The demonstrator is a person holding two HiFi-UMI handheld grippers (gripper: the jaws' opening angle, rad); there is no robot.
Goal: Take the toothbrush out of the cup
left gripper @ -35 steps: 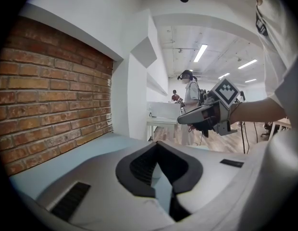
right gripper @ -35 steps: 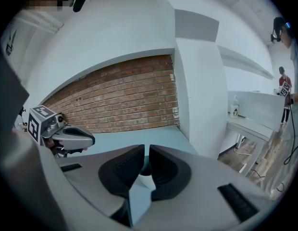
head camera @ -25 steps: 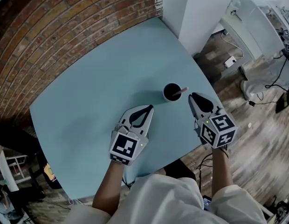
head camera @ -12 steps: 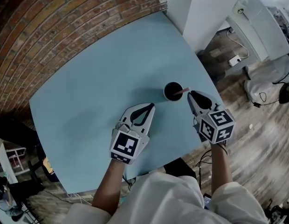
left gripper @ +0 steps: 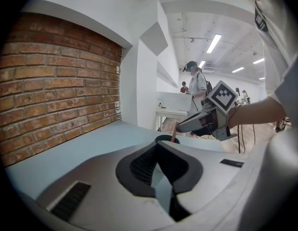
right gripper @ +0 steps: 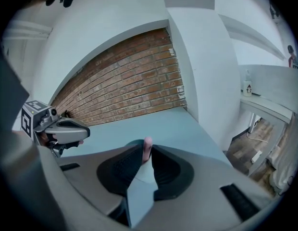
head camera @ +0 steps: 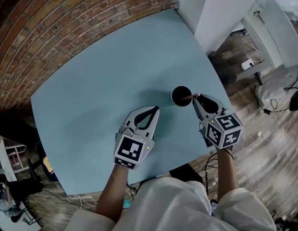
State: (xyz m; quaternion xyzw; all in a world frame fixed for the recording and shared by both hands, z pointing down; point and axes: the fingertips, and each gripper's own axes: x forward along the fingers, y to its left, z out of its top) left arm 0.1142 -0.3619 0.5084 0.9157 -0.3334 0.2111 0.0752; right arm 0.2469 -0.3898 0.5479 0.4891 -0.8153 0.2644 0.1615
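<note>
Right tongs point(head camera: 197, 98), spread, straddle the toothbrush point(head camera: 190, 97) at the cup point(head camera: 173, 96) rim to pinch it; left tongs point(head camera: 154, 110), pressed together, idle near the cup.

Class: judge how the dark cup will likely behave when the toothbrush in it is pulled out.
The cup looks small and unheld, probably light: it may slide or tip if the toothbrush drags its rim. The toothbrush, thin, between the right tongs, looks stiff but may slip.

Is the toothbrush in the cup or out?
In: the toothbrush stands in the dark cup, handle between the parted jaws of the right tool.
</note>
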